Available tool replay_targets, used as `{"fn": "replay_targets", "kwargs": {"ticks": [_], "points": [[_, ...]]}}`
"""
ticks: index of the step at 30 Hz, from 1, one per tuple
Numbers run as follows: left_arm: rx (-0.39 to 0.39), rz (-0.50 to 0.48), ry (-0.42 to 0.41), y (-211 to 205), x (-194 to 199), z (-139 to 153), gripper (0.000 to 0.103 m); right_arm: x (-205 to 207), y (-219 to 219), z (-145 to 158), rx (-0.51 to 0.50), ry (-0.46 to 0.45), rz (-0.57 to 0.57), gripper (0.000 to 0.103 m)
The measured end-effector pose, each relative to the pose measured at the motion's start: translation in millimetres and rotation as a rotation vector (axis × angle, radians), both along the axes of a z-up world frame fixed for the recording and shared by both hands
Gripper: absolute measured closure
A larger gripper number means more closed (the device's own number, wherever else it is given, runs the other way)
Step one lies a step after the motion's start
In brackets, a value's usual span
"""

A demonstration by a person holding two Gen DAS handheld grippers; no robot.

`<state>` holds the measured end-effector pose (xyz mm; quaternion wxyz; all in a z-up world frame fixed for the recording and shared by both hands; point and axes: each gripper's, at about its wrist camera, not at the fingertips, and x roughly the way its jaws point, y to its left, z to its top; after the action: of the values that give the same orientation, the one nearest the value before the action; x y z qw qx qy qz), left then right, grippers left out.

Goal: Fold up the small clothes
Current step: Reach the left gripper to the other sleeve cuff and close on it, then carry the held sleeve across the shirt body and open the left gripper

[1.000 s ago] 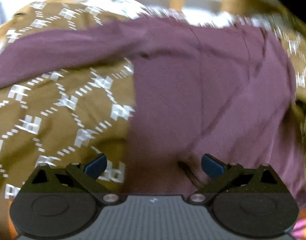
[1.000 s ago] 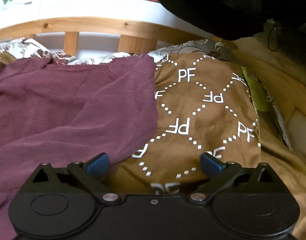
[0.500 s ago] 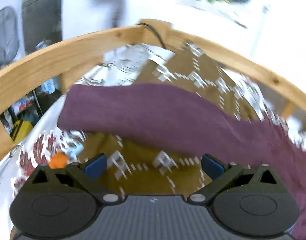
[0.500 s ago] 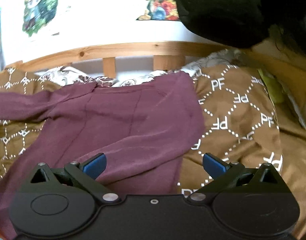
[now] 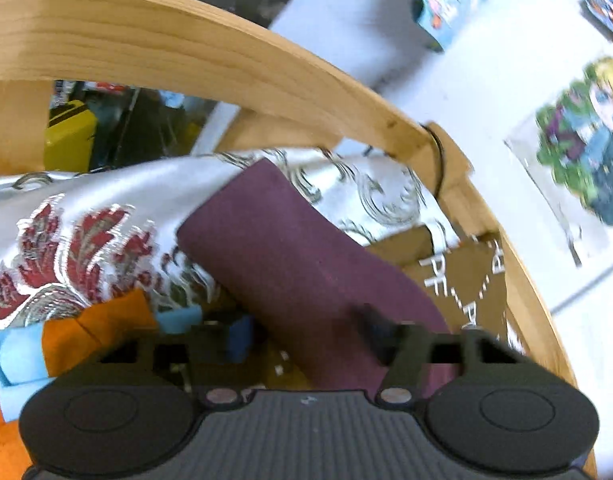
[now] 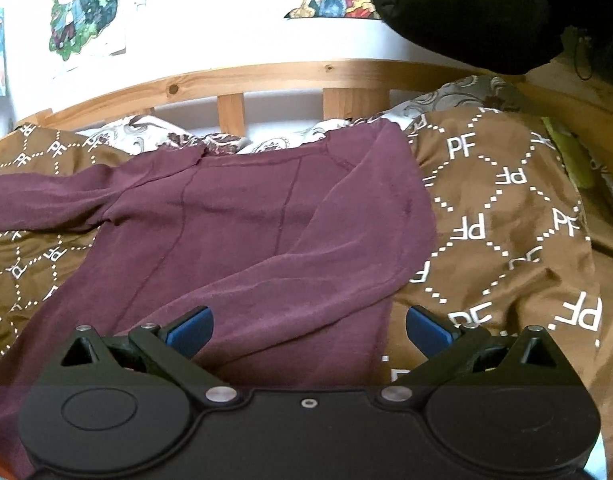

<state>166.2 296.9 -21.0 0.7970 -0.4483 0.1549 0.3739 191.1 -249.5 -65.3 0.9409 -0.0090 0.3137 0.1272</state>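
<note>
My left tongs [image 5: 306, 340] are apart over the maroon top's sleeve end [image 5: 290, 256], not gripping. Right tongs [image 6: 308, 330] are apart above the maroon top [image 6: 246, 232], which lies flat on the brown PF blanket [image 6: 506, 216]. Next: pinch near the cuff, both layers, then carry it across without dragging.

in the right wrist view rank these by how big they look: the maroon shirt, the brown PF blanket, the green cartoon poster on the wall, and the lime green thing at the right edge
1. maroon shirt and brown PF blanket: too close to rank; the shirt hides part of the blanket.
2. green cartoon poster: looks smaller, but it is farther off.
3. lime green thing: smallest.
</note>
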Motion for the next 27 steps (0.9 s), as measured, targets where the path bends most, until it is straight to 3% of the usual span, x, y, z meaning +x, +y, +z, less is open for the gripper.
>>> {"fn": "replay_targets", "kwargs": {"ticks": [2, 5, 14, 19, 20, 23, 27], "points": [[0.022, 0.027, 0.007, -2, -5, 1, 0.087, 0, 3, -1, -0.009, 0.004, 0.017, 0.001], [0.081, 0.028, -0.011, -11, -13, 8, 0.096, 0, 9, -3, -0.022, 0.009, 0.040, 0.001], [0.380, -0.073, -0.052, -49, -10, 33, 0.098, 0, 15, -5, -0.037, 0.011, 0.065, 0.001], [0.445, -0.103, -0.040, -59, -2, 39, 0.099, -1, 14, -4, -0.029, 0.007, 0.060, 0.001], [0.466, -0.128, -0.065, -62, 1, 43, 0.099, -1, 13, -3, -0.027, 0.006, 0.060, 0.001], [0.635, -0.276, -0.177, -97, 11, 63, 0.099, -2, 13, -2, -0.022, -0.002, 0.061, 0.001], [0.790, -0.612, -0.316, -162, 24, 78, 0.099, -2, 11, 1, -0.030, -0.031, 0.043, 0.001]]}}
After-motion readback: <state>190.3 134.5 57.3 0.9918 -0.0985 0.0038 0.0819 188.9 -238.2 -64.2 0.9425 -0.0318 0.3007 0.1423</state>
